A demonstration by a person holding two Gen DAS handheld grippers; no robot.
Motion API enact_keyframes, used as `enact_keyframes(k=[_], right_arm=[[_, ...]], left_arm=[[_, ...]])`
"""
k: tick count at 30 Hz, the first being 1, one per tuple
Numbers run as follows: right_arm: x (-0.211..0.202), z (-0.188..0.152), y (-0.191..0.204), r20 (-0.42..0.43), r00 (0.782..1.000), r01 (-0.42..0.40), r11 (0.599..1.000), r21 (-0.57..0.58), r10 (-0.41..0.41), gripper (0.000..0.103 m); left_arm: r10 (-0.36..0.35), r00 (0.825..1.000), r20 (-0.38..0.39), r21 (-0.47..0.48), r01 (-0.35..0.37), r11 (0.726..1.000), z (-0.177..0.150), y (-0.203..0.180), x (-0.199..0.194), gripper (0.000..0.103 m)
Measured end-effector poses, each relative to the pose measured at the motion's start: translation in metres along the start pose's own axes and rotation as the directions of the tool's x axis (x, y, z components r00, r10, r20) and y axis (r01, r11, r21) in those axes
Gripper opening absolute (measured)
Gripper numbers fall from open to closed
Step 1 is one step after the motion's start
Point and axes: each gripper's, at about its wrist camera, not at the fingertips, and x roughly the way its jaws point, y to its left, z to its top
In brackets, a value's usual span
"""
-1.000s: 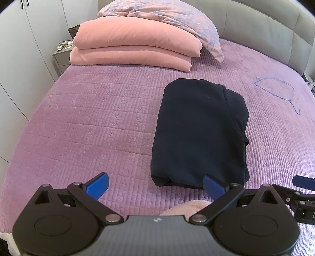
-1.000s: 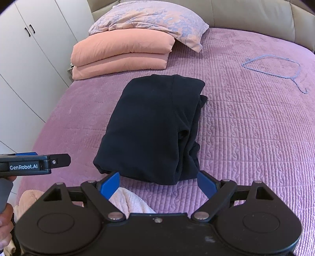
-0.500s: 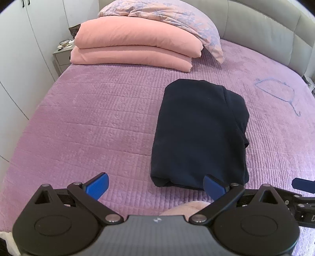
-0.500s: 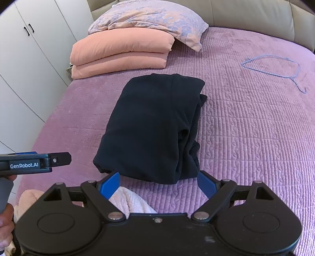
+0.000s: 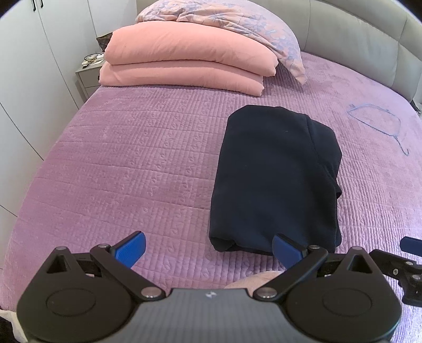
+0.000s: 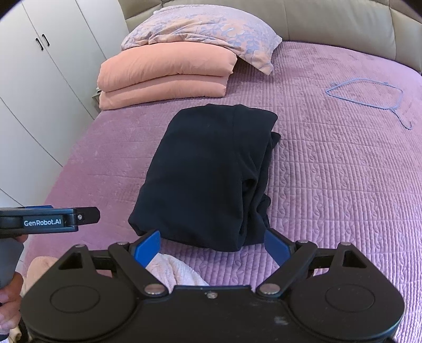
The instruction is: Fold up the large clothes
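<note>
A dark navy garment (image 5: 274, 179) lies folded into a thick rectangle on the purple bedspread (image 5: 132, 163); it also shows in the right wrist view (image 6: 211, 171). My left gripper (image 5: 208, 249) is open and empty, held just short of the garment's near left corner. My right gripper (image 6: 212, 246) is open and empty, with its jaws at either side of the garment's near edge, a little above the bed. The left gripper's body (image 6: 50, 220) shows at the left of the right wrist view.
Two folded pink quilts (image 5: 184, 66) and a floral pillow (image 5: 237, 23) lie at the head of the bed. A blue wire hanger (image 5: 379, 121) lies at the right. White wardrobes (image 6: 39, 79) and a nightstand (image 5: 87, 74) stand left. A pale pink cloth (image 6: 174, 269) lies below my grippers.
Both grippers stay open and almost still; the views have drifted only slightly. The garment has not moved.
</note>
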Motion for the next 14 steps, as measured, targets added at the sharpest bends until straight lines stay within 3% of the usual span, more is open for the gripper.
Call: enact_keyframes(k=[14], right_arm=[[0.01, 0.003, -0.006, 0.015, 1.0, 0.022, 0.999, 0.026, -0.022, 0.102]], left_arm=[[0.039, 0.999, -0.013, 0.062, -0.039, 0.997, 0.003, -0.01, 0.022, 0.103]])
